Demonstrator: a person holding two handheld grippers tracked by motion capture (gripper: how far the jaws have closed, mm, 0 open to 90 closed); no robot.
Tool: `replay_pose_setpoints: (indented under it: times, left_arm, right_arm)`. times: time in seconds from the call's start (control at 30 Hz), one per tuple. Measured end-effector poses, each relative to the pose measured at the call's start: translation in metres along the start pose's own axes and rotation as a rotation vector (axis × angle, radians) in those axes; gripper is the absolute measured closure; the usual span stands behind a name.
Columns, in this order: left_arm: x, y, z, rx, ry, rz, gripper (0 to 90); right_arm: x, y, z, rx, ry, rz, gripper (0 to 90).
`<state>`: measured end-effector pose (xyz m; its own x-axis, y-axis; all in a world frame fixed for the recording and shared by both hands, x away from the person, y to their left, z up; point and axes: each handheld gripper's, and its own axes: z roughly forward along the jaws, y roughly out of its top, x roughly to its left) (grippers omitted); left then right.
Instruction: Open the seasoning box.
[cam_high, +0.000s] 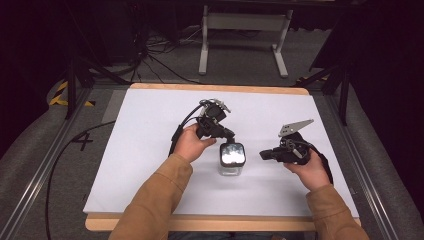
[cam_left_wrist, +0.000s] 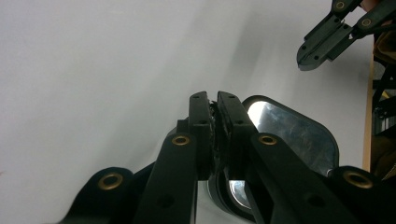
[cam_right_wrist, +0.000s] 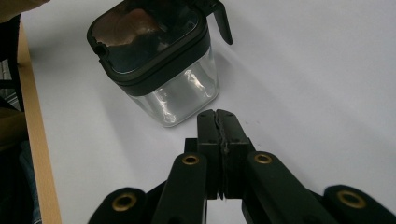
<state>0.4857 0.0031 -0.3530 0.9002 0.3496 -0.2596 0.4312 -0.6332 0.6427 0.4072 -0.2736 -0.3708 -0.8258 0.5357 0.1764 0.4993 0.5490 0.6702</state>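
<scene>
White sheeting covers the wooden-edged table (cam_high: 150, 150) in the high view, with grey carpeted floor around it, a white metal stand (cam_high: 243, 30) behind, and black cables trailing across the floor on the left. Near the middle of the sheet stands a square clear plastic jar with a black rim and glossy lid (cam_high: 232, 159). My left gripper (cam_high: 227, 137) reaches down to the jar's far edge from my left hand (cam_high: 191, 143). My right gripper (cam_high: 264, 154), held in my right hand (cam_high: 310, 167), lies low just beside the jar on the right, its tip pointing at the jar and apart from it. Both my sleeves are tan.

From the left gripper view, my left gripper (cam_left_wrist: 214, 100) has its jaws pressed nearly together, clamped on a thin black part at the jar's lid (cam_left_wrist: 299, 133); what exactly sits between them is hard to make out. The right gripper's tip (cam_left_wrist: 312, 58) hangs at upper right above white sheet.

From the right gripper view, my right gripper (cam_right_wrist: 217, 114) has its jaws clenched flat against each other with nothing between, hovering over white sheet just short of the jar (cam_right_wrist: 159, 60). The jar looks empty through its clear wall, and the left gripper's black jaw tip (cam_right_wrist: 223, 21) sits at its far corner.
</scene>
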Motion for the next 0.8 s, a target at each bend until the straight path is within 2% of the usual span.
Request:
replay_pose_setpoints:
  times: [0.1,0.37,0.67,0.8]
  left_arm:
    - [0.000,0.001,0.000,0.004,-0.001,-0.018,86.1]
    - [-0.001,0.002,0.000,0.016,0.011,-0.027,86.7]
    - [0.002,0.002,0.001,0.012,-0.008,-0.048,86.7]
    - [0.003,0.002,0.000,0.011,-0.011,-0.053,86.7]
  right_arm:
    - [0.001,0.001,0.002,0.001,0.003,-0.012,89.0]
    - [0.006,0.003,0.006,0.008,0.007,-0.024,88.4]
    - [0.014,0.007,0.010,0.020,0.022,-0.046,88.7]
    - [0.019,0.009,0.011,0.014,0.046,-0.063,88.7]
